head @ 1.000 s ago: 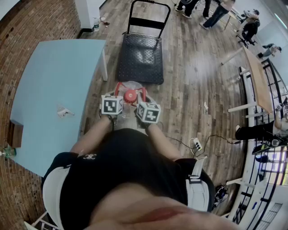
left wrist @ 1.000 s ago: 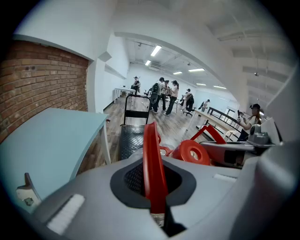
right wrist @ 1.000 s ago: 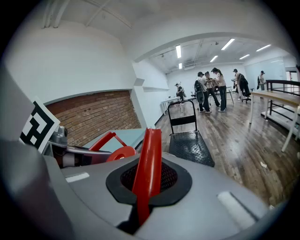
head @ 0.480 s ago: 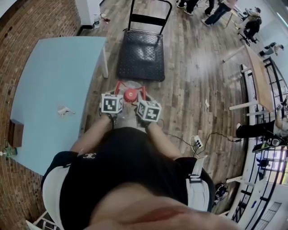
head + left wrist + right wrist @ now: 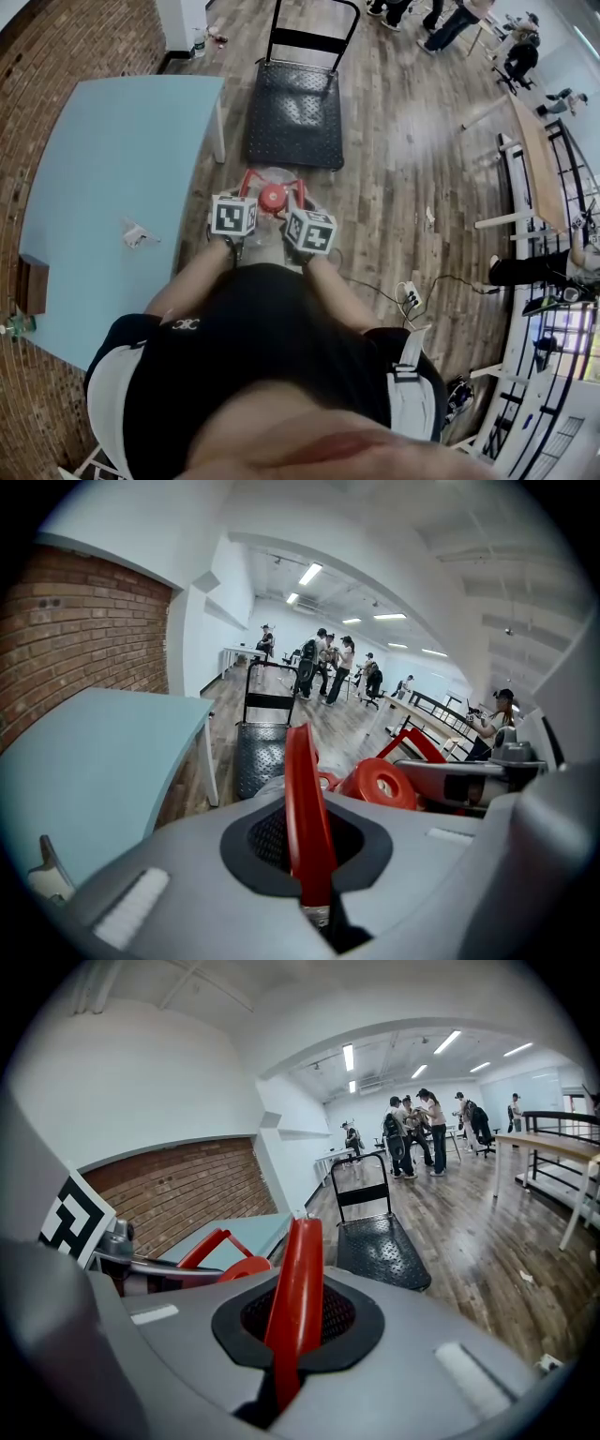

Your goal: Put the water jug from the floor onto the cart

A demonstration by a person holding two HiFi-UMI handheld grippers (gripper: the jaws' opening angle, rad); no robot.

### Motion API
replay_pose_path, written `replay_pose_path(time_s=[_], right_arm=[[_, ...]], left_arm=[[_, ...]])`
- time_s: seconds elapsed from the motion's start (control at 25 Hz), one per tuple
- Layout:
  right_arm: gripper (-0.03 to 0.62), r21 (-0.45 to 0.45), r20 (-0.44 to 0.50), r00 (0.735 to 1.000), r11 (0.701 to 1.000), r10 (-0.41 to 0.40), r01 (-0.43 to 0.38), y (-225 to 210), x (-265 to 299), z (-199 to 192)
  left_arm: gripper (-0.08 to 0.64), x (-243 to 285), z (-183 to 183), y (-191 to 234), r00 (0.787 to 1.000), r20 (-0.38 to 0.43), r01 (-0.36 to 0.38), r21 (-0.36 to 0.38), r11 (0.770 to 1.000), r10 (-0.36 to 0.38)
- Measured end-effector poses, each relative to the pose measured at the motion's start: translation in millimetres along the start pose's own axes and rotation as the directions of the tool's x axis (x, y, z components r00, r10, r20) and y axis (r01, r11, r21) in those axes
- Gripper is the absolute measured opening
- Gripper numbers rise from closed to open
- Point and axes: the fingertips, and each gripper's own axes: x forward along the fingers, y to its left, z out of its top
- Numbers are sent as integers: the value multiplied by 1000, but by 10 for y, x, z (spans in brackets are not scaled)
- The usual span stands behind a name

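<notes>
Head view: water jug [image 5: 272, 199] sits between left tool [image 5: 238, 210] and right tool [image 5: 302, 223], just short of the cart [image 5: 295, 117].
Left gripper view: the tool pinches a red handle [image 5: 302, 789].
Right gripper view: the tool pinches the second red handle [image 5: 295, 1288].
Raise both sides evenly, keep the jug level and clear the cart's near edge.

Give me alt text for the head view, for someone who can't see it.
The left tongs and right tongs each grip a red handle of a red-capped water jug. A black cart stands just ahead on the wood floor, with a light blue table to the left.
</notes>
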Motion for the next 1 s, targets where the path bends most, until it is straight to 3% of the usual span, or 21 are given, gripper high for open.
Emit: replay_pose_path(time_s=[0.48, 1.0], right_arm=[[16, 4, 20, 999, 999, -49, 49, 162, 118, 90], [17, -7, -17, 1000, 1000, 24, -24, 201, 769, 408]], left_arm=[[2, -67, 192, 198, 997, 41, 59, 44, 997, -61], [2, 317, 518, 575, 1000, 20, 4, 11, 1000, -4]])
